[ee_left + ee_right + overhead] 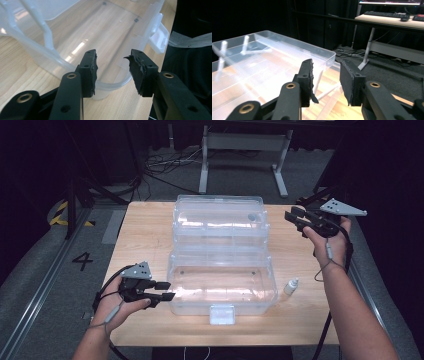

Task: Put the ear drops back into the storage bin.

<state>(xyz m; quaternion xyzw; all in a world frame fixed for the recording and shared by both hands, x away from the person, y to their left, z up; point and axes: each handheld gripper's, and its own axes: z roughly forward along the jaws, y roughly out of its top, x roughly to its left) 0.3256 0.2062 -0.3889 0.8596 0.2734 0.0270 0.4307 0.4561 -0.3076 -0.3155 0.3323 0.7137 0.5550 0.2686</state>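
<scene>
A clear plastic box [222,287] sat open in the middle of the wooden surface [145,227], its lid [218,220] thrown back toward the far edge and a white latch [222,314] on its near wall. The left gripper [162,291] hovered just beside the box's near left corner, jaws spread and holding nothing. The right gripper [296,221] hung near the lid's right end, jaws likewise apart and empty. A small white dropper bottle [291,286] stood just right of the box; any label on it was too small to read. On the floor to the left, a black "4" [82,260] was marked.
</scene>
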